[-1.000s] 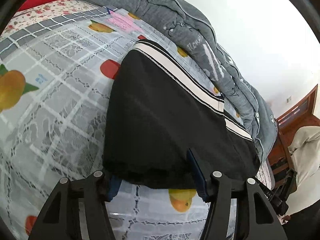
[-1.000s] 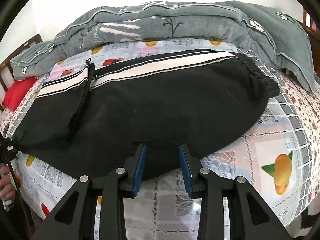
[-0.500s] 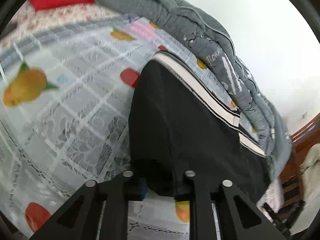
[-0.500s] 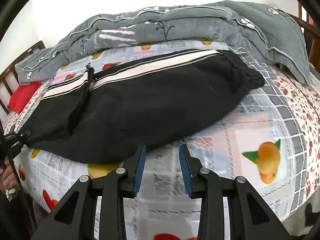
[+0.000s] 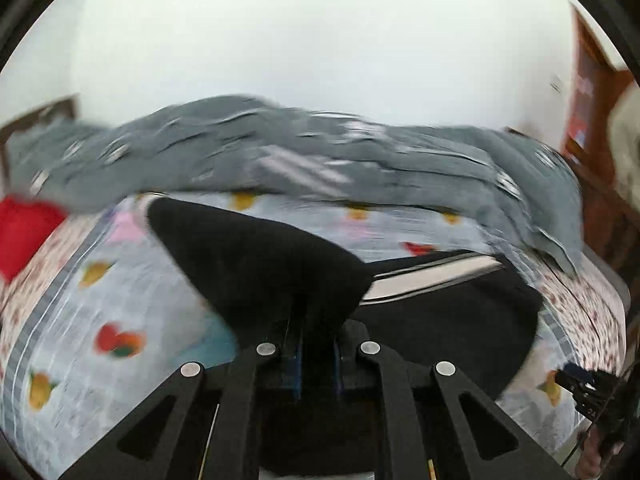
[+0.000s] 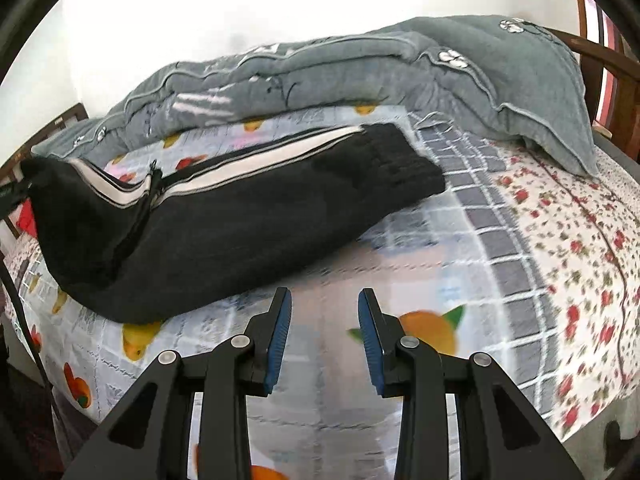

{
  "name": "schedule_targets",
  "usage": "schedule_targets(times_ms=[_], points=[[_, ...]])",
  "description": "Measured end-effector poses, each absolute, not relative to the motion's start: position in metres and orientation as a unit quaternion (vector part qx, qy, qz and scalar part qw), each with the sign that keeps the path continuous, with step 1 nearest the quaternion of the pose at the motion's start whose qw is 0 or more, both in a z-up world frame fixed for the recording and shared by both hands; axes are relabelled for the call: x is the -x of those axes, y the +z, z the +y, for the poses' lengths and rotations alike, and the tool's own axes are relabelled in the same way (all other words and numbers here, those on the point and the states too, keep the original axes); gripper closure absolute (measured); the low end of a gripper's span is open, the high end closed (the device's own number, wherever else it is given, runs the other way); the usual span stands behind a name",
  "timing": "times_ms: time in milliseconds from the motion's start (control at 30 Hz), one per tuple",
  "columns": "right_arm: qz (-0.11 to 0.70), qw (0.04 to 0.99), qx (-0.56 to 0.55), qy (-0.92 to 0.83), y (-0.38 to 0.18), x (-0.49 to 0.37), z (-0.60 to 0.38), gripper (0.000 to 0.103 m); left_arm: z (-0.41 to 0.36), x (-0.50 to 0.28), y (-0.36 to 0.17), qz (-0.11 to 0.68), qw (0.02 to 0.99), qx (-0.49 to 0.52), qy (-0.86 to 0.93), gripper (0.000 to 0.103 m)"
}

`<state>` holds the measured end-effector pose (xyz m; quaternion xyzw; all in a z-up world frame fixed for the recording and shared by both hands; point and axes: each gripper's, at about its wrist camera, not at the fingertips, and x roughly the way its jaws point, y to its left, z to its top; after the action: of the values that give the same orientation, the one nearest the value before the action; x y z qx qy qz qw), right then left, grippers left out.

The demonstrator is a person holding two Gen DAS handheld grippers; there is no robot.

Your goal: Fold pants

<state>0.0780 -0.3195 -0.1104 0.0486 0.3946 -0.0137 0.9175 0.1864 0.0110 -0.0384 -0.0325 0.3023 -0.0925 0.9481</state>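
Black pants [image 6: 224, 232] lie across the fruit-print bedsheet [image 6: 460, 264], their left end pinched in the closed left gripper [image 5: 316, 344] and raised mid-fold, needing carrying rightward, while the right gripper [image 6: 324, 336] hovers part-open, empty.

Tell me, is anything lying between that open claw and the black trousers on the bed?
Nothing visible. Only bare fruit-print bedsheet separates the open right claw from the black white-striped trousers; the grey quilt lies beyond them.
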Motion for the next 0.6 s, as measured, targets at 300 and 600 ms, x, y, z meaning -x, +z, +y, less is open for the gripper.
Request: schedule_targets(times_ms=[300,600], points=[[0.385,0.921,-0.047,-0.033,-0.105,-0.065,-0.366,0.066,-0.146,-0.216,-0.108,0.381,0.892,0.024,-0.243,0.093],[0.385,0.922,-0.047,-0.014,-0.106,-0.074,-0.367,0.065,-0.13,-0.203,-0.118,0.415,0.848,0.092,-0.317,0.072]])
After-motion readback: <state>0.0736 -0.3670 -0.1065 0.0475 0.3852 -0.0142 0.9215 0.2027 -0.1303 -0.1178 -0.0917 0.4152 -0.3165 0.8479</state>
